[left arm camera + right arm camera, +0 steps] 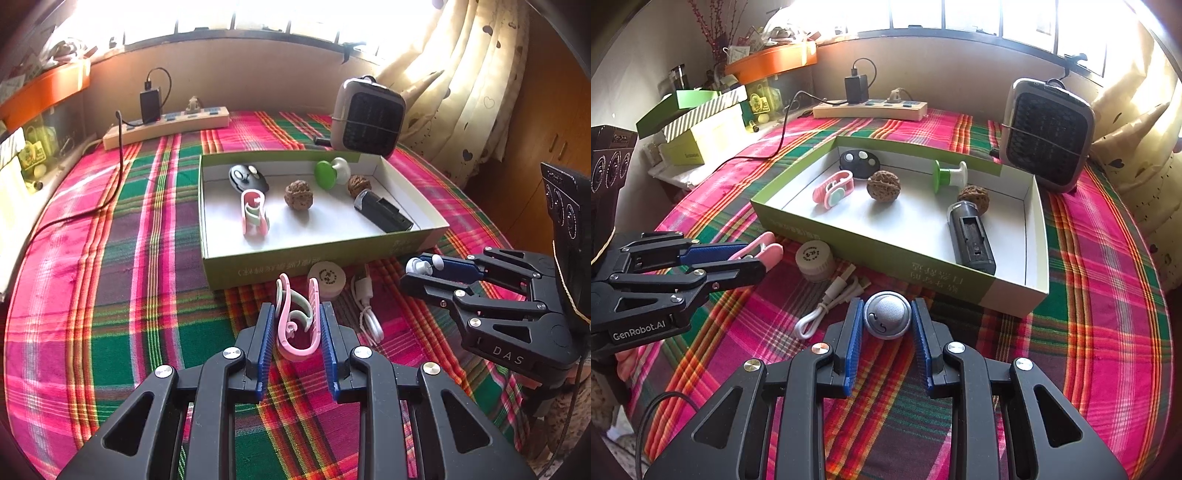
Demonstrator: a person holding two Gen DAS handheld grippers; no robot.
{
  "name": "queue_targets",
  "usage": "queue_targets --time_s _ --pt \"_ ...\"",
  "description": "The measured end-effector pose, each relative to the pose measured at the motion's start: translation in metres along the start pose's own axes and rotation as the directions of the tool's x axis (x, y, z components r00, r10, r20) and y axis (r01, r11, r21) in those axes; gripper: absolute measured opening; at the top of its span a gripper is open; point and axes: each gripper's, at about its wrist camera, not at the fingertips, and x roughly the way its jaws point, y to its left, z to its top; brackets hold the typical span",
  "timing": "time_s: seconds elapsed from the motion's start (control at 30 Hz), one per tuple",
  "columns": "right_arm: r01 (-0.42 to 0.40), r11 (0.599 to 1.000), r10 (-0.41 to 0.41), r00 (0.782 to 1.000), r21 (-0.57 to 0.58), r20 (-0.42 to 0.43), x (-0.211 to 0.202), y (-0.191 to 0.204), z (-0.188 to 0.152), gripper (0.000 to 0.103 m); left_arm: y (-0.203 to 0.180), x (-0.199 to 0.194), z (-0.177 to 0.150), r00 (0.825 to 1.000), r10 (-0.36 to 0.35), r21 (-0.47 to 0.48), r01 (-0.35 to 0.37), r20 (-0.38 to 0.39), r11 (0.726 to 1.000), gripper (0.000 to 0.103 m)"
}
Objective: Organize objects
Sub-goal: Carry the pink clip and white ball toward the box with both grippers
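A plaid cloth covers the table under a bright window. The left gripper squeezes a pink clip before the green box. The right gripper clasps a round silver gadget, perhaps a speaker, both angled downward.

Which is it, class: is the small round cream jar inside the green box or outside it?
Outside. The cream jar stands on the plaid cloth against the green box's near wall, beside a white cable.

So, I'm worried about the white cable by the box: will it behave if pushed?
The white cable is thin and loosely coiled on the cloth, so it probably flops and drags rather than slides. It looks light, and its loops could snag a finger.
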Motion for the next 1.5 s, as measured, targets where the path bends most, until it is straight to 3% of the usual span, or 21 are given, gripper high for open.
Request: queue_targets --time_s 0.63,1.5 --pt "0.020 1.000 -0.021 0.998 0.015 0.060 -0.002 -0.011 0.039 0.027 -0.007 0.015 0.048 0.999 -0.028 0.007 0.027 0.019 1.000 0.022" --pt "0.013 1.000 -0.013 0.999 0.014 -0.041 0.056 -0.033 0.063 0.027 -0.002 0.066 0.071 0.998 -0.004 0.010 0.005 -0.060 1.000 0.022"
